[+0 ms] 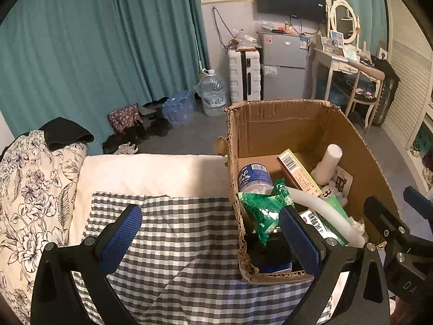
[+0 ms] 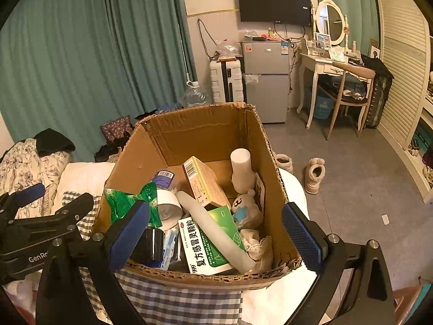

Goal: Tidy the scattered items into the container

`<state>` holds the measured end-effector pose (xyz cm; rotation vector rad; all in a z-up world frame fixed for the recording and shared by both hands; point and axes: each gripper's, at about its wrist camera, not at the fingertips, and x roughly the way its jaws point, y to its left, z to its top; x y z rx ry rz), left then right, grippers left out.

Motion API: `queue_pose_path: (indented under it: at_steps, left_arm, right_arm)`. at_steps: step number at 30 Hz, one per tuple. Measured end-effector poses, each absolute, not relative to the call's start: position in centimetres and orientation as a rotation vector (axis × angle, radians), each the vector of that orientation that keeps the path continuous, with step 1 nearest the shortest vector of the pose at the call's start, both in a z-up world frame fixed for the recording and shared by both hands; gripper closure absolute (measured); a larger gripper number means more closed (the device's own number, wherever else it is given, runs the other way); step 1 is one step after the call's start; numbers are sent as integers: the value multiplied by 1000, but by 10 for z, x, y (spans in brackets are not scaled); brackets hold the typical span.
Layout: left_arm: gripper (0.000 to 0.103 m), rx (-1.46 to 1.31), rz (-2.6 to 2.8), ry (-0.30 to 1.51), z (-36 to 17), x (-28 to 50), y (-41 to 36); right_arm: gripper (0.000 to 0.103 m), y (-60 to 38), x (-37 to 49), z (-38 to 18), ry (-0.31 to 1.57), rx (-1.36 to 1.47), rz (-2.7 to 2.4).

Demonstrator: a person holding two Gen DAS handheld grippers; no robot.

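An open cardboard box (image 2: 205, 132) stands on a checked cloth (image 1: 173, 233) on the bed; it also shows in the left wrist view (image 1: 351, 146). It holds several items: a green packet (image 2: 127, 200), a water bottle (image 1: 253, 177), a yellow carton (image 2: 203, 181), a white bottle (image 2: 240, 168), a white tube (image 2: 213, 230), a green medicine box (image 2: 205, 246) and a plush toy (image 2: 245, 208). My left gripper (image 1: 213, 233) is open and empty over the cloth at the box's left wall. My right gripper (image 2: 216, 233) is open and empty above the box's near edge.
A floral quilt (image 1: 29, 189) and black cloth (image 1: 65, 132) lie at the left of the bed. Slippers (image 2: 314, 174) stand on the grey floor at the right. A fridge (image 2: 266, 75), suitcase (image 2: 227, 81), dressing table with chair (image 2: 349, 81) and teal curtains (image 2: 94, 43) stand behind.
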<state>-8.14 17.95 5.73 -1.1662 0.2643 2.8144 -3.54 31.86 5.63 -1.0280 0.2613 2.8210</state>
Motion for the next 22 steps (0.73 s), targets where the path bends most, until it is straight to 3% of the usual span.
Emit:
queue_pose_path:
  at_steps: [12,22]
  left_arm:
    - [0,-1202,2785,243,51,-85,178]
    - [0,-1175,2805,361,46,-81,185]
  right_arm:
    - [4,313,-35,56,239,-1033,2812]
    - [4,310,-37,53,244,-1062,2802]
